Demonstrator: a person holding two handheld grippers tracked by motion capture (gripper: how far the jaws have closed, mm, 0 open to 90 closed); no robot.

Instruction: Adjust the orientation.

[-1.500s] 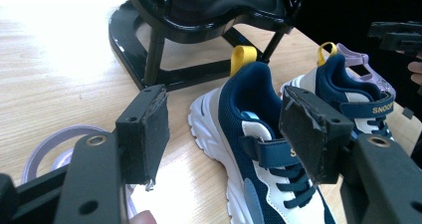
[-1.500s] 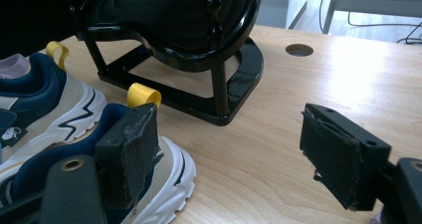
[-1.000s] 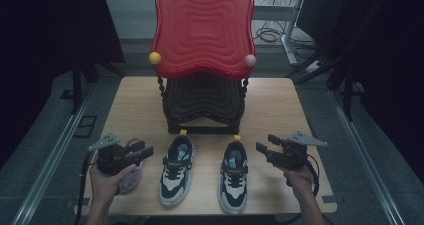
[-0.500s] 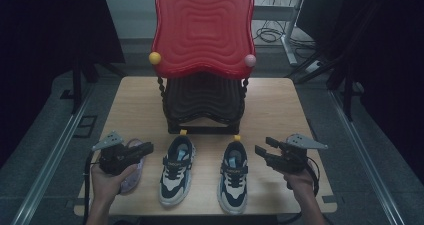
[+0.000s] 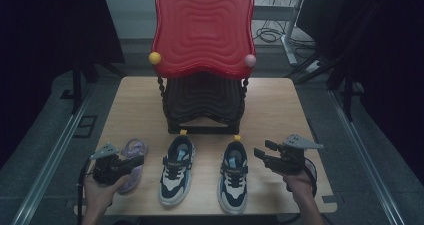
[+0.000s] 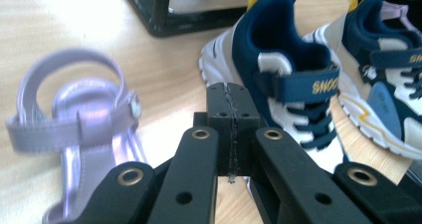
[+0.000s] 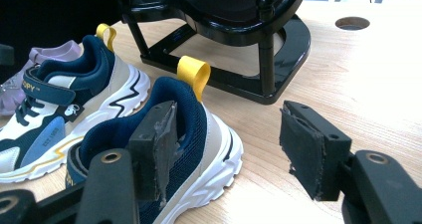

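Observation:
A purple sandal (image 5: pixel 132 150) (image 6: pixel 74 124) lies at the table's left front. To its right stand two navy and white sneakers side by side, the left sneaker (image 5: pixel 176 170) (image 6: pixel 283 79) and the right sneaker (image 5: pixel 233 172) (image 7: pixel 214 144). My left gripper (image 5: pixel 135 161) (image 6: pixel 233 102) hovers low over the sandal's near end. Its jaws have just been closing and now meet, with nothing between them. My right gripper (image 5: pixel 264 149) (image 7: pixel 231 142) stands open just right of the right sneaker's heel, touching nothing.
A small chair with a red wavy back (image 5: pixel 202 30) and a black base (image 5: pixel 202 105) (image 7: pixel 224 79) stands on the wooden table (image 5: pixel 280 110) behind the shoes. A round hole (image 7: pixel 352 22) is cut in the tabletop at the far right.
The left gripper's jaws have gone from open to shut, and the hand has sunk and drawn back toward the table's near edge. The right gripper has stayed put.

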